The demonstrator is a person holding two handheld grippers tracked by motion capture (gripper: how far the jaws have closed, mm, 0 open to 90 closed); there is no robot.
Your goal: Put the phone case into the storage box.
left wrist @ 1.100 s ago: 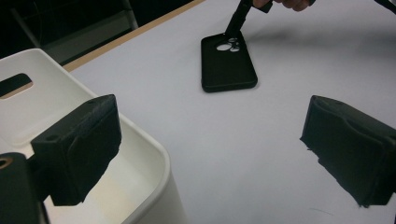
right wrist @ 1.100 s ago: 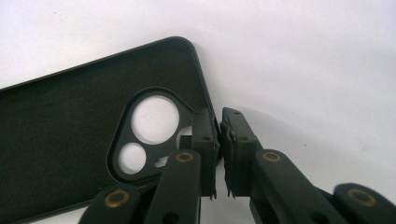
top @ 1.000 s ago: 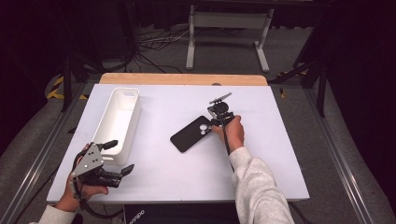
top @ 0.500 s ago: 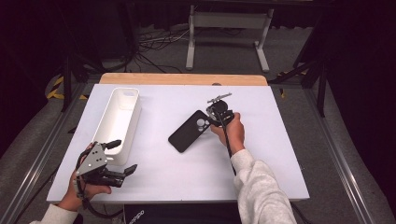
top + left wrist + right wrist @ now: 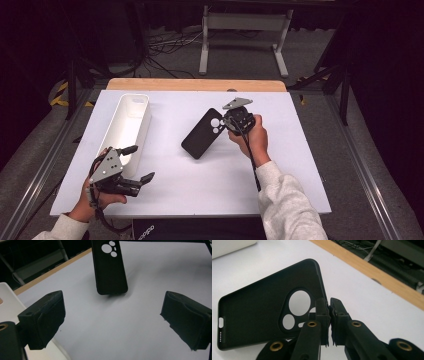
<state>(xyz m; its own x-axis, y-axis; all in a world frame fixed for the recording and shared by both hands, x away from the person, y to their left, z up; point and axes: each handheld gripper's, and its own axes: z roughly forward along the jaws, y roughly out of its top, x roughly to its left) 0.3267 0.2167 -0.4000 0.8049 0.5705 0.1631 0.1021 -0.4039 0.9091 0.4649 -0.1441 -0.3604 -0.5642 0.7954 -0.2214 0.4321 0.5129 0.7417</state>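
right gripper is clamped on the rim of the black rubbery phone case, left gripper jaws spread wide, nothing between them

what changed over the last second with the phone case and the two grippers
The right gripper, shut on the phone case's camera-cutout end, has turned the case more upright and edged it left. The left gripper, open, dropped slightly toward the near edge. The white tray and table stayed put.
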